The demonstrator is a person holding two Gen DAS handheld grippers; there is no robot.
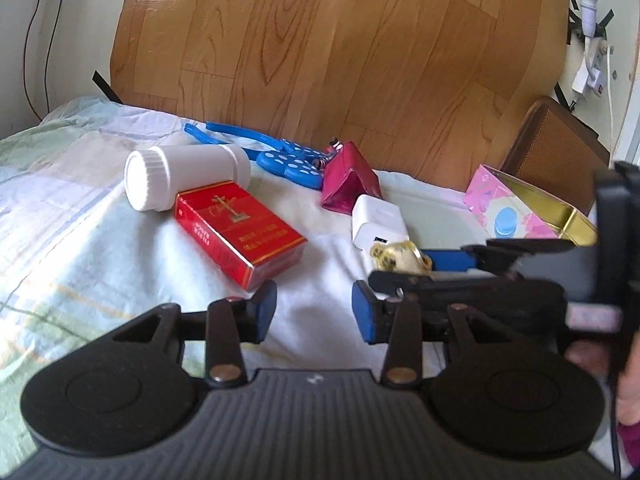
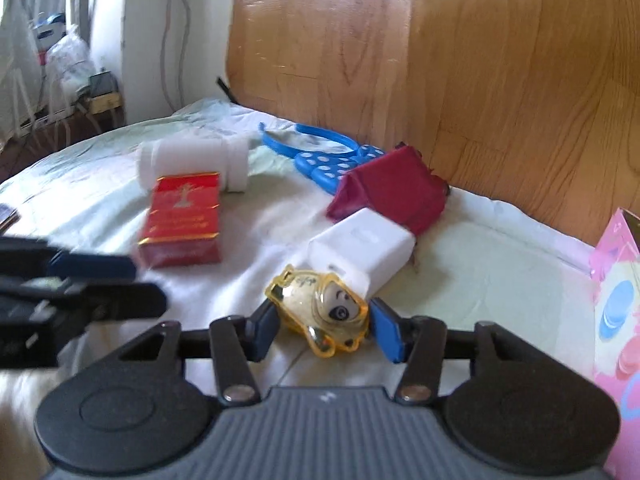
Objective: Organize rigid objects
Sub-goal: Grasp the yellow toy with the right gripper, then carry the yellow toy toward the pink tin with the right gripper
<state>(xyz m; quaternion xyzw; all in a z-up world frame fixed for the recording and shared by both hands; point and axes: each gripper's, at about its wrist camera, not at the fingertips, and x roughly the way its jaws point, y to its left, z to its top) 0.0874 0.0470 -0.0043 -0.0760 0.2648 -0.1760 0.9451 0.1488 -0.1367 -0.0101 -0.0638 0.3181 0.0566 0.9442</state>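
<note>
Right hand-held gripper, fingers apart, straddles the yellow toy lying on the bed just ahead of it, presumably lining up a grasp; left hand-held gripper spread wide, empty.

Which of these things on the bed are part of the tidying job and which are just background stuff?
Job:
yellow toy
white charger
red box
white bottle
blue headband
maroon pouch
pink tin

Background:
bedsheet
wooden headboard
wall socket
</note>
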